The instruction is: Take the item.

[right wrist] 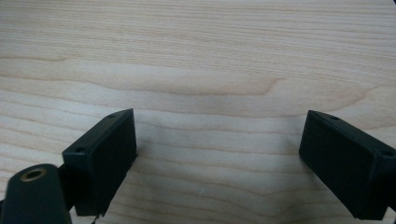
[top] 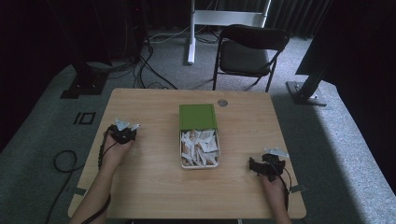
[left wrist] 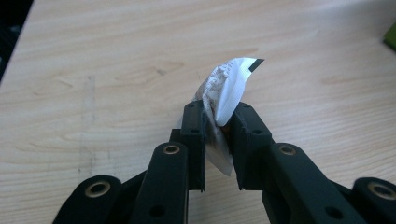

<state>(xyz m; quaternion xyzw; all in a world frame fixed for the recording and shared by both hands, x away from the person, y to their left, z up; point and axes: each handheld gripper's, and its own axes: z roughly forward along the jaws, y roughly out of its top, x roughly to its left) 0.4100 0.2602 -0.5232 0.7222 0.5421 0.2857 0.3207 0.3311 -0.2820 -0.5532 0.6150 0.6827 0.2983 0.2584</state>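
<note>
Holding: our left gripper [left wrist: 217,128] has a small white paper sachet [left wrist: 224,98] pinched between its jaws, low over the bare wood at the left side of the table [top: 154,186]. In the high view that gripper [top: 123,132] sits well apart from the box.

Where the rest is: the open tin [top: 199,148] in the middle of the table is heaped with more white sachets, and its green lid [top: 197,116] lies at the far end, touching or overlapping the rim; we can't tell which.

Right side: our right gripper [right wrist: 217,163] is spread wide with nothing between the jaws, just wood grain. From above, it [top: 267,166] rests near the table's right front edge.

Risk 1, slipping: the sachet is crumpled and only its lower part is caught, so a quick swing could let it slide out, we reckon.

Risk 2, tearing: thin paper, hard jaws. If we squeeze harder or tug against a fold, it may rip and spill.

Risk 3, bad drop spot: we're close to the left edge, so releasing carelessly could send it off the table.

Risk 4, the heap: reaching back in with wide jaws could drag out several sachets or nudge the tin.
</note>
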